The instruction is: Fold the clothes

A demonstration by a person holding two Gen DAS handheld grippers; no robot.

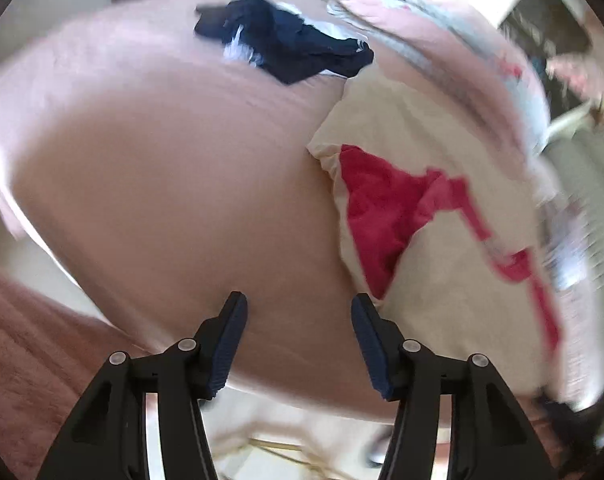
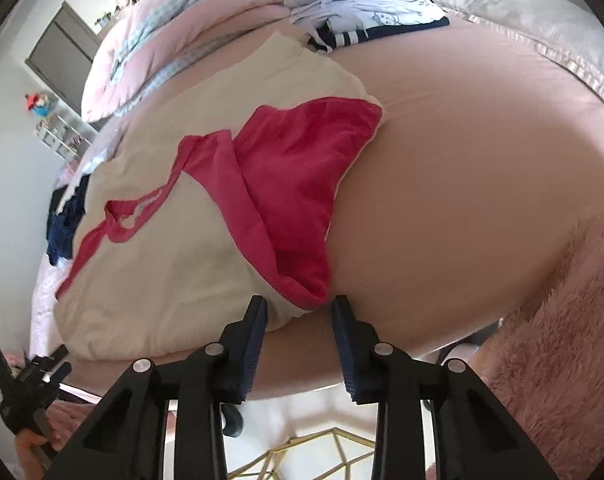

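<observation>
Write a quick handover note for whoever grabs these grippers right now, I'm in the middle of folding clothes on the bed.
Left gripper: open, empty, over bare pink sheet.
Right gripper: jaws apart at the near corner of the cream and red garment; the red edge sits at the gap, but no pinch is visible.
Garment lies spread on the bed with its red hood rumpled; not folded yet.
Done: a folded stack sits at the far side.
Left: fold this garment, then the dark navy clothes lying loose further up the bed.

A cream garment [image 2: 173,280] with a red hood [image 2: 297,184] lies spread on the bed. A dark navy garment [image 1: 289,48] sits crumpled well apart from it.
</observation>
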